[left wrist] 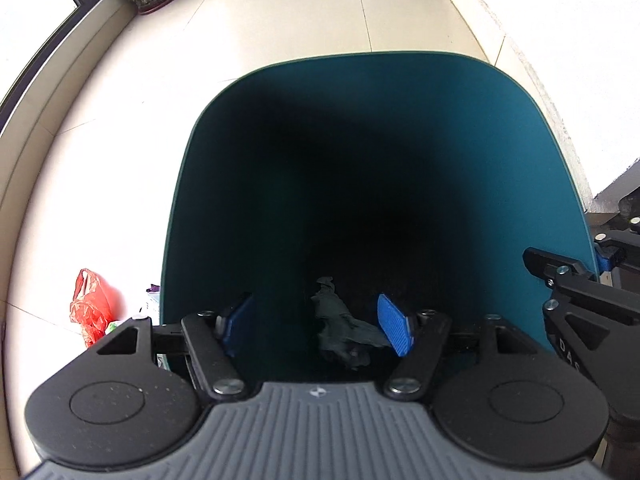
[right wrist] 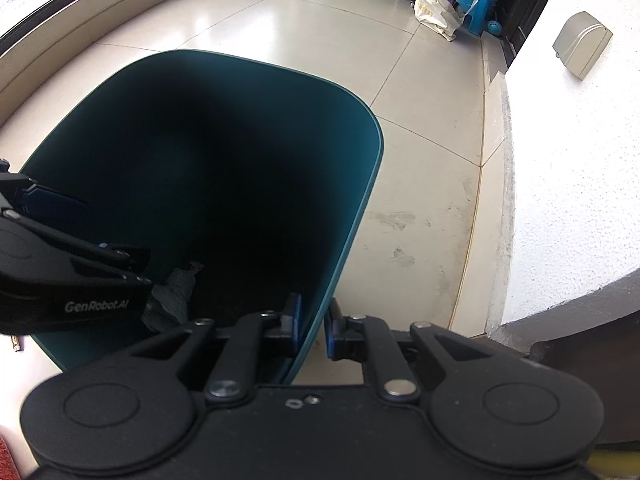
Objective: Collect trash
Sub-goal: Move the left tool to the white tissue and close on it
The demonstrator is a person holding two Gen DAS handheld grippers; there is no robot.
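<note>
Wad (left wrist: 336, 320) prob. in bin (left wrist: 500, 140); bag (left wrist: 90, 304) left.

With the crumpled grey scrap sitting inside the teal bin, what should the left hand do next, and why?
Probably lift the left hand-held gripper out of the teal bin: its jaws are open, the crumpled grey scrap lies loose below, and the right hand-held gripper clamps the rim.

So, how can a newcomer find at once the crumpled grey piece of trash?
Find the big teal plastic bin on the pale tiled floor. Look inside, low by its near wall, between the open left gripper fingers: the crumpled grey wad is the only thing visible there.
</note>
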